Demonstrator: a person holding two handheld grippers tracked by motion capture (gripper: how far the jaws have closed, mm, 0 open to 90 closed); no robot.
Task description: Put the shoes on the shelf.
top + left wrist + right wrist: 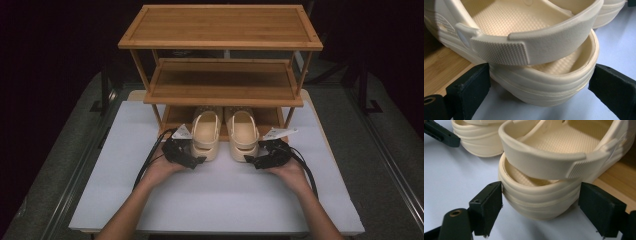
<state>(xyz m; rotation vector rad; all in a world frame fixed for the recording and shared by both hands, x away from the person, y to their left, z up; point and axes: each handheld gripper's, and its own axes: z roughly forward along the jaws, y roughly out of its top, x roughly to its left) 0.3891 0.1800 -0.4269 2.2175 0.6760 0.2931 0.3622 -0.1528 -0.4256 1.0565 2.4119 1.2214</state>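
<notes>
A: What is being worked at the lower left of the centre in the high view?

B: The left gripper (196, 161) is set at the heel of the left clog (205, 136), whose toe is tucked under the bottom shelf of the wooden rack (220, 30). In the left gripper view the heel (554, 87) is seen between the jaws; the left pad (471, 92) looks to be touching the sole, while a sliver of gap is left at the right pad. So the jaws are held apart around the heel, not clamped.

A: And further right?

B: The right gripper (252, 161) is placed the same way at the right clog (243, 135). In the right gripper view its heel (541, 200) is flanked by jaws standing wide, with space on the right side.

A: How should the step be done well?

B: Each heel should be centred between the pads before closing, the soft sole squeezed low, below the strap (544, 163), and both clogs moved straight so the white mat (220, 200) is not dragged.
</notes>
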